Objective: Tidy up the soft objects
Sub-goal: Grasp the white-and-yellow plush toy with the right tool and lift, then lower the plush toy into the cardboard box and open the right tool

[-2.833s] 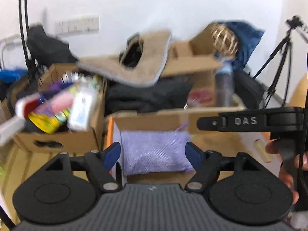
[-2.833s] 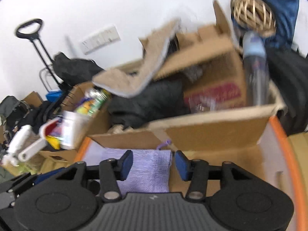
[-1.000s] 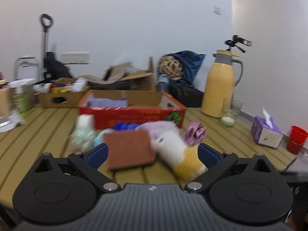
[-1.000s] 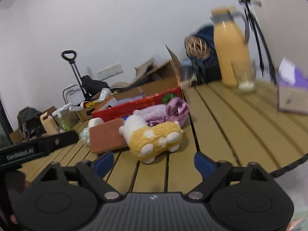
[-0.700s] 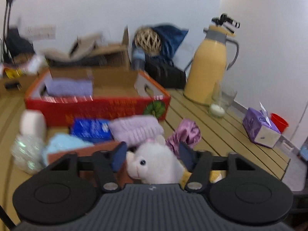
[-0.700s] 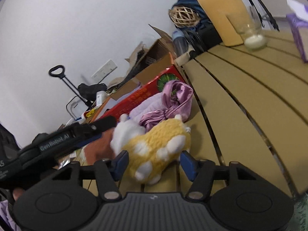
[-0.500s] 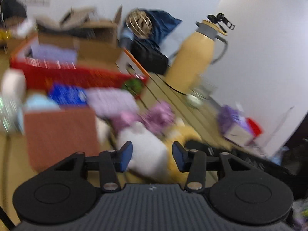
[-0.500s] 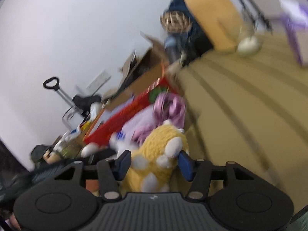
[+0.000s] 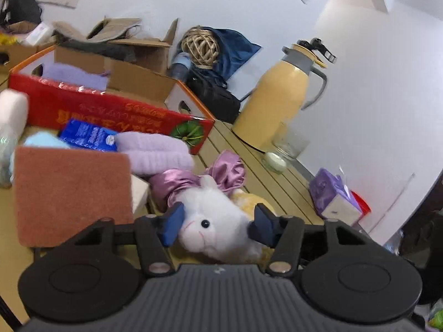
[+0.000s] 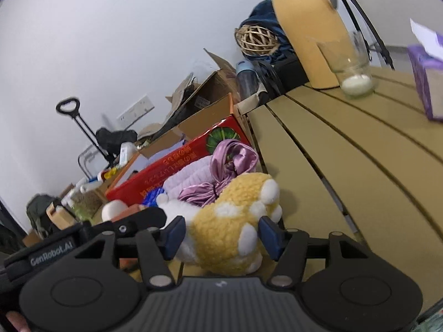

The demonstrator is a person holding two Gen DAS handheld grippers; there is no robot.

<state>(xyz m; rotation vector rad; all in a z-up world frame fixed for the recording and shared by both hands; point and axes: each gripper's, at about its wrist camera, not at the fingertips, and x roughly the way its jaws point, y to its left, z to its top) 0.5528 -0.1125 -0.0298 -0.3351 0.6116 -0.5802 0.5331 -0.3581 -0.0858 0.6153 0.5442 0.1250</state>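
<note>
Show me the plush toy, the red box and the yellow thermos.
plush toy point(image 9: 218, 215), left wrist view, on its white head.
red box point(image 9: 110, 110), left wrist view, on its red front wall.
yellow thermos point(image 9: 279, 96), left wrist view, on the middle of its body.

A white-headed, yellow-bodied plush toy lies on its side against a purple satin cloth.

Black ribbed tongs with blue pads, silver screws, "GenRobot.AI" lettering.

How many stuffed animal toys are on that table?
1: the white-and-yellow plush toy lies on the table's near edge, clamped by both tools. Others may be hidden.
</note>
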